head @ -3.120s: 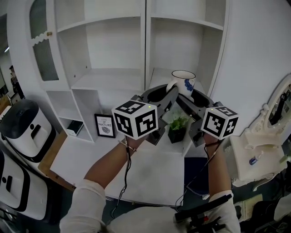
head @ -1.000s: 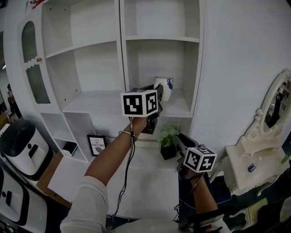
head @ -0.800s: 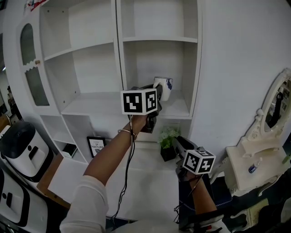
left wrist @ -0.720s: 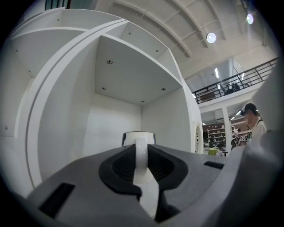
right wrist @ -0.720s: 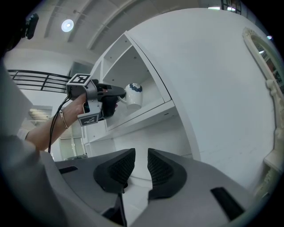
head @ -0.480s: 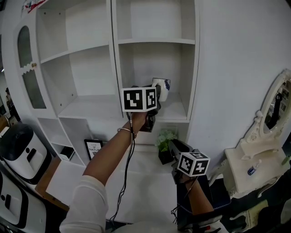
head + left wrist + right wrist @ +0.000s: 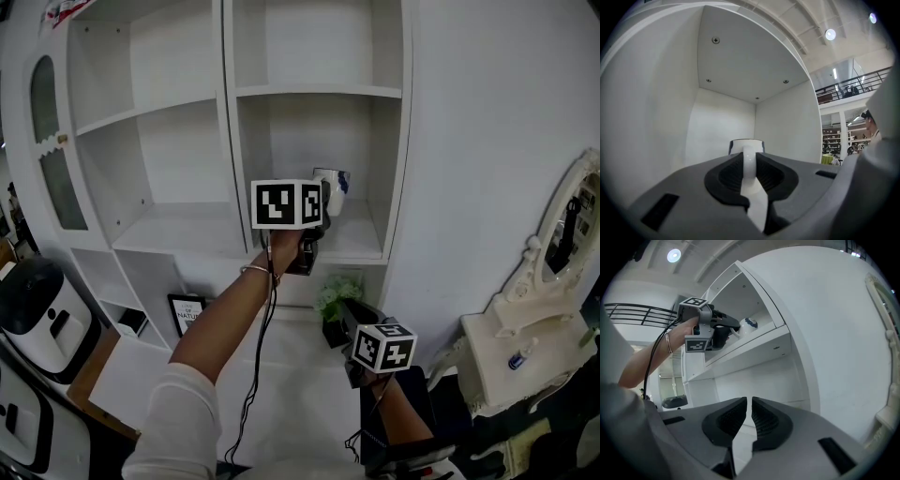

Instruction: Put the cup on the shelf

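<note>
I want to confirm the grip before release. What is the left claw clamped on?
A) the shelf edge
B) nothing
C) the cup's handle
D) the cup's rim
C: in the left gripper view the left claw is shut on the white handle of the cup, whose body shows just beyond it.

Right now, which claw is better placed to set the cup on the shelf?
Left. The left claw holds the cup by its handle inside the shelf; the right claw hangs lower, jaws closing on nothing.

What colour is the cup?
The cup is white with blue markings; the head view shows it best.
</note>
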Motion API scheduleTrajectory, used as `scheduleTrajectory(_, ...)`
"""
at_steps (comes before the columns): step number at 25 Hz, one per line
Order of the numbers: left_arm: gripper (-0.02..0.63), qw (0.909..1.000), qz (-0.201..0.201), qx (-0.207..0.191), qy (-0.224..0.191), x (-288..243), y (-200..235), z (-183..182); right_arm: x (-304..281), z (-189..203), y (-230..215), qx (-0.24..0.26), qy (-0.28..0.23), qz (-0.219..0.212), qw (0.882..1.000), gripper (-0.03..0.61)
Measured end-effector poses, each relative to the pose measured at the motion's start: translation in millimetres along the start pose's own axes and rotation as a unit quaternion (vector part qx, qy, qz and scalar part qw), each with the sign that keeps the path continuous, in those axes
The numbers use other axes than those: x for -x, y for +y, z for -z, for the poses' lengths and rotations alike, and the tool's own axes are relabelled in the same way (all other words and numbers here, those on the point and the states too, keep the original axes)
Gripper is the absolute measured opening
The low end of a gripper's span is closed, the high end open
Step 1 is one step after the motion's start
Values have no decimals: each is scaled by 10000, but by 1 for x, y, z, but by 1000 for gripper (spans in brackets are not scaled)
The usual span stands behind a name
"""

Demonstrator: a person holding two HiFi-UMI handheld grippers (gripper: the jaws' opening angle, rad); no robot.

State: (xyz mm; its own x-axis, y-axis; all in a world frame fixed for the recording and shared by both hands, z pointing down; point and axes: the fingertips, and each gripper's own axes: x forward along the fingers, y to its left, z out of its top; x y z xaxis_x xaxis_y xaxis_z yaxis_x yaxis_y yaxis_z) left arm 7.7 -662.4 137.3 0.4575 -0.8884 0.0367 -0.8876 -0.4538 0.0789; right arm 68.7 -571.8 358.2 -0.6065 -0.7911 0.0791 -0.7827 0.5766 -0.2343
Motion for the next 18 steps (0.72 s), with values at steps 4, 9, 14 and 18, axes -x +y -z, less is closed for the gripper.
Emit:
scheduleTrajectory(4, 61, 9997, 19, -56, 226, -9, 3, 2, -5, -2, 0, 31, 11, -58, 10000, 49)
scheduleTrajectory(9, 61, 9992, 14, -99, 379, -19, 7, 7, -8, -2, 2, 61, 27, -168, 9998, 49)
scheduleTrajectory(14, 61, 9990, -7, -100, 425, -30, 12, 10, -8, 2, 0, -4, 38, -213, 9998, 49)
scheduleTrajectory(18, 61, 9984, -15, -118, 554, -36, 14, 16, -7, 1, -1, -42, 20, -251, 9997, 49)
